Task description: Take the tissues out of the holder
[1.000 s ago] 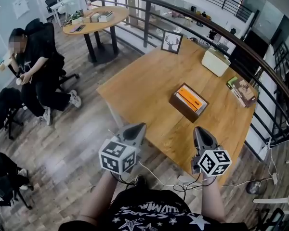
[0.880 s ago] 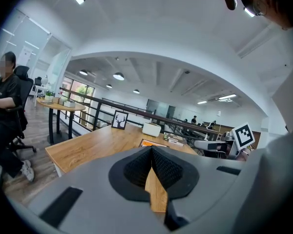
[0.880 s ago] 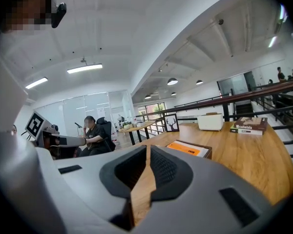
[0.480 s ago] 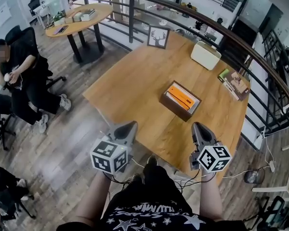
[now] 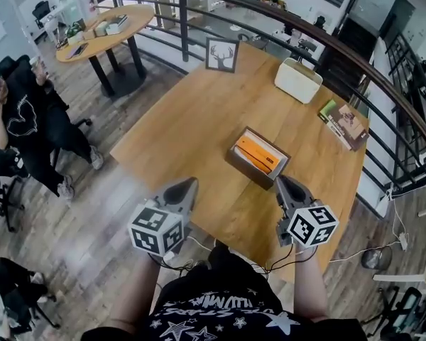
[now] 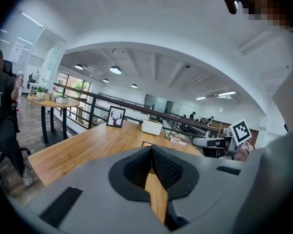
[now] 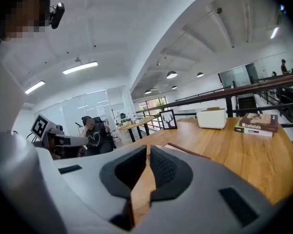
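A dark brown holder (image 5: pixel 235 164) sits on the wooden table (image 5: pixel 192 119) with an orange pack of tissues (image 5: pixel 257 153) lying in it. My left gripper (image 5: pixel 189 184) is shut and empty, hovering at the table's near edge, left of the holder. My right gripper (image 5: pixel 280 180) is shut too, empty, just off the holder's near right corner. In the left gripper view the jaws (image 6: pixel 151 148) meet over the tabletop. The right gripper view shows its jaws (image 7: pixel 148 148) closed, with the holder's edge (image 7: pixel 188 151) just beyond them.
A white box (image 5: pixel 298 80), a framed deer picture (image 5: pixel 222 55) and books (image 5: pixel 346 125) stand at the table's far side. A dark railing (image 5: pixel 355 59) curves behind the table. A round table (image 5: pixel 103 38) and a seated person (image 5: pixel 28 130) are at the left.
The person has stepped closer to the table, so both grippers now sit nearer the holder. Both stay shut and empty.
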The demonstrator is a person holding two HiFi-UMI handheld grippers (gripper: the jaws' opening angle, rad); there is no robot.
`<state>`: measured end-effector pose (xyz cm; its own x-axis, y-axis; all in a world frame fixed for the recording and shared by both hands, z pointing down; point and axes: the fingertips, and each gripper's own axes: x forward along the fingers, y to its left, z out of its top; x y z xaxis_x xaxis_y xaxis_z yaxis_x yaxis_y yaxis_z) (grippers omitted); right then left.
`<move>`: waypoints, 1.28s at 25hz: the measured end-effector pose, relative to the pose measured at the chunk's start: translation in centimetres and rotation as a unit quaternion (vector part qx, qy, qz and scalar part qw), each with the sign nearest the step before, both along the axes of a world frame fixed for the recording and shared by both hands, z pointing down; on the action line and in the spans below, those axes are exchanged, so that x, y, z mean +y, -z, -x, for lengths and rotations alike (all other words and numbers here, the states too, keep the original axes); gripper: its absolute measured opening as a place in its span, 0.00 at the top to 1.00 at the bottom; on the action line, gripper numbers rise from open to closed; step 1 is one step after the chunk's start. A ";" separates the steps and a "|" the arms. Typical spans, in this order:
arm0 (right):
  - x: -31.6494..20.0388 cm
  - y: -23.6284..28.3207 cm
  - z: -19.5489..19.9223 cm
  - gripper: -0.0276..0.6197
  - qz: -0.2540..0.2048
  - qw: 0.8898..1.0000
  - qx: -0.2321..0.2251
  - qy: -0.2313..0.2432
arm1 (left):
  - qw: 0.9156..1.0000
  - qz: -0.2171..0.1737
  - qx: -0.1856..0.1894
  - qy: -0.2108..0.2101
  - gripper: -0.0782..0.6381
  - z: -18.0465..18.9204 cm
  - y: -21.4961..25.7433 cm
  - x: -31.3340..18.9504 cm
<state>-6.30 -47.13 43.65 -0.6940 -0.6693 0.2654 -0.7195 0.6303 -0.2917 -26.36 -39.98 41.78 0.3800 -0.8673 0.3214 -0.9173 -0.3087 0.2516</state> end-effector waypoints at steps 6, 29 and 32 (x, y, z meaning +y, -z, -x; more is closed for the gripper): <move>-4.3 -1.3 1.0 0.91 0.002 0.998 0.049 0.036 | 1.000 0.006 -0.008 0.004 0.87 0.5 -0.6 -3.7; -12.0 -8.7 1.7 0.56 0.062 0.984 0.139 0.094 | 0.997 0.056 -0.029 -0.040 0.87 -1.5 -4.5 -14.7; -12.8 -9.3 2.6 0.52 0.059 0.977 0.180 0.100 | 0.996 0.061 -0.021 -0.054 0.87 -0.7 -4.9 -15.9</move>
